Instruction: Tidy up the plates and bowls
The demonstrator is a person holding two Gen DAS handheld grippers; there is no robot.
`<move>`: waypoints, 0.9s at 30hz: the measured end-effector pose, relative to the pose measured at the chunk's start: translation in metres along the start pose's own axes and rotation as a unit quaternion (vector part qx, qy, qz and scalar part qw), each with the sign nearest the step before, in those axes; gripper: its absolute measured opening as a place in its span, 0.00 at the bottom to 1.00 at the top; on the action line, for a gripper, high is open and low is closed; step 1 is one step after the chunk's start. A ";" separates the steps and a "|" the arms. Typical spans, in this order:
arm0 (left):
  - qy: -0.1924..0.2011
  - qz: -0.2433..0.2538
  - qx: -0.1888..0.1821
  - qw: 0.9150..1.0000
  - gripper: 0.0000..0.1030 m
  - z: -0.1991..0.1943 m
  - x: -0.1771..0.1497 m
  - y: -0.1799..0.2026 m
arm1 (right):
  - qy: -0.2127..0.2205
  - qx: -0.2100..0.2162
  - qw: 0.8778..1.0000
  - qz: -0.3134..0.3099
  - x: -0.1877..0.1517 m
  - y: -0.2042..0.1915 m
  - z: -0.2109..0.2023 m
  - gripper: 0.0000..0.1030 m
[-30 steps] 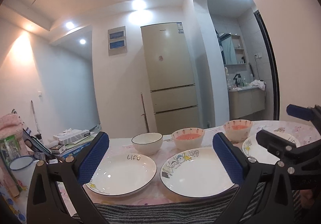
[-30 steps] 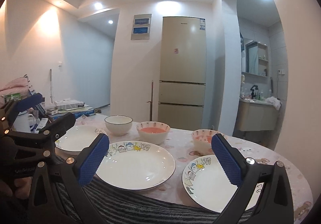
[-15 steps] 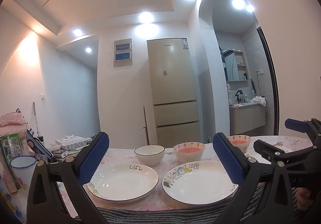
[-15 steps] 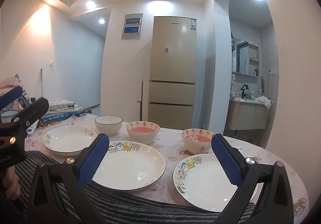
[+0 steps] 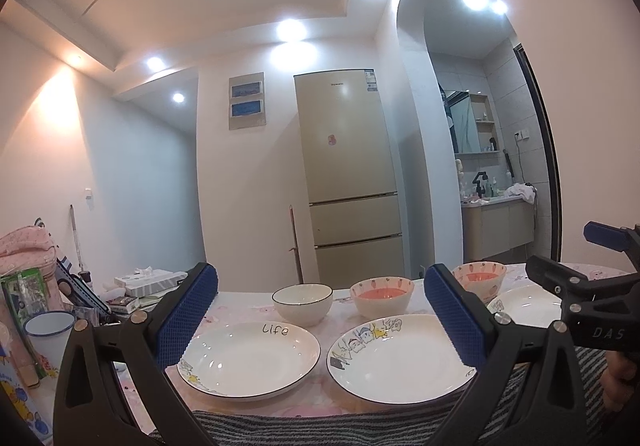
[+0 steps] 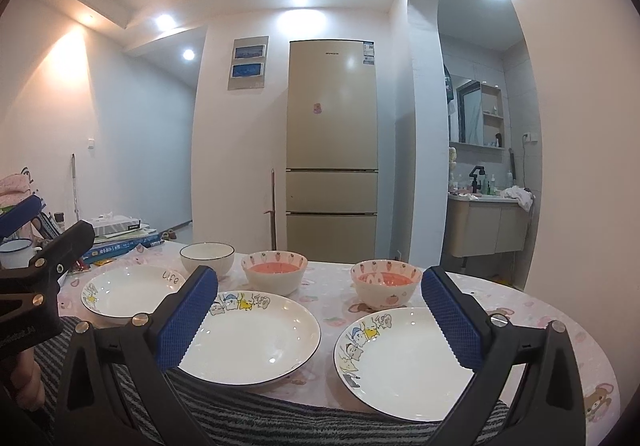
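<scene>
1. Both tongs have tipped upward over the last second, so the dishes now sit lower in each view and more ceiling shows; nothing on the table has shifted.
2. Left tongs (image 5: 320,310): blue-padded fingers spread wide, holding nothing, hovering at the near edge of the pink patterned tablecloth (image 5: 248,310).
3. Right tongs (image 6: 318,310): likewise wide open and empty, just to the right of the left pair.
4. Between the left fingers lies the white shallow "Life" plate with a dark rim (image 5: 248,360), toward the left pad, and beside it the white cartoon-printed plate with a dark rim (image 5: 396,358), toward the right pad.
5. Beyond those plates stand the plain white bowl with a dark rim (image 5: 303,303) and the strawberry-patterned bowl with a red inside (image 5: 381,296).
6. Between the right fingers sit that same cartoon plate, by the left pad, and a second white cartoon-printed plate (image 6: 408,362), by the right pad.
7. Just beyond the second plate is another strawberry-patterned red-lined bowl (image 6: 386,288).
8. All dishes lie apart, unstacked.
9. Striped grey cloth (image 6: 256,410) lies under the tongs, overlapping the near table edge.
10. Far ahead stands a tall beige refrigerator (image 6: 332,150).
</scene>
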State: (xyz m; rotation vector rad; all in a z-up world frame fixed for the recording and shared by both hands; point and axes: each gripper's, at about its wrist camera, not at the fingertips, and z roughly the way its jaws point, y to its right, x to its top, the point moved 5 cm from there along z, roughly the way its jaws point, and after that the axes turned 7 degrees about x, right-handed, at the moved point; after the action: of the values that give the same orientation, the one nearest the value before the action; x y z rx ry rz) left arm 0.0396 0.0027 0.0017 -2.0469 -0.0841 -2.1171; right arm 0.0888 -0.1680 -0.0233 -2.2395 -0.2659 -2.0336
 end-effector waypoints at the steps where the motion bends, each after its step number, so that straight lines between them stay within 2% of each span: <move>1: -0.002 -0.001 0.001 1.000 1.00 0.001 -0.001 0.000 | -0.003 -0.001 1.000 0.001 0.000 0.001 0.001 1.00; 14: -0.042 -0.008 0.000 0.999 1.00 0.015 -0.008 -0.003 | -0.005 -0.016 1.000 0.017 0.002 0.008 -0.002 1.00; 21: -0.063 -0.013 -0.005 0.998 1.00 0.023 -0.011 -0.005 | -0.022 -0.021 1.000 0.006 0.000 0.005 0.005 1.00; 27: -0.065 -0.022 -0.008 0.998 1.00 0.023 -0.011 -0.007 | -0.019 -0.026 0.999 -0.001 0.000 0.002 0.004 1.00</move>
State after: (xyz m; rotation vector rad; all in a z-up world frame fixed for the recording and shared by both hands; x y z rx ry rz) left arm 0.0613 0.0148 -0.0080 -2.2096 -0.1338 -2.0144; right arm 0.0933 -0.1696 -0.0239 -2.3113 -0.2201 -2.0246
